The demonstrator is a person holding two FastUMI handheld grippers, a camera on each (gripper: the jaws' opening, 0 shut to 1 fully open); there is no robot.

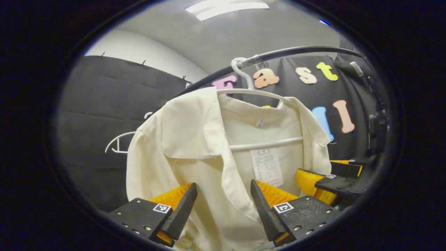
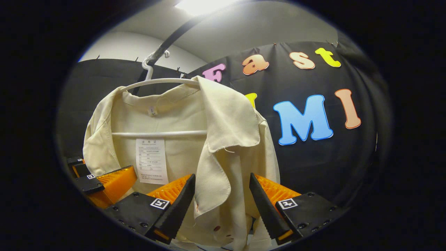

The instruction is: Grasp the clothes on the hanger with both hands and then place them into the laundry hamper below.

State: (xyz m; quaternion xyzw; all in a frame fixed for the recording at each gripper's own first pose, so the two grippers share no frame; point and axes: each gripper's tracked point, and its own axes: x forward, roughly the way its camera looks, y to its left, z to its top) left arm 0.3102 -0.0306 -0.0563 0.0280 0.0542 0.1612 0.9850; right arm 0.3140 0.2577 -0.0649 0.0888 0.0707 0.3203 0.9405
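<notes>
Both grippers stood spread at the shirt, neither yet pinching it.

Left gripper had its jaws apart, with the shirt directly ahead and its front edge hanging down between the fingers, cloth apparently not pressed from either side. Right gripper was likewise spread, the other front edge drooping between its fingers. The shirt hung on a hanger hooked to a rail above and ahead of both grippers, its long axis running vertically, so each flap lay along the gap rather than across it. Both grippers looked about equally near, one to each front edge. Judged: each need only close where it stood, then lift the shirt clear of the hanger. The hamper's position could not be told.
</notes>
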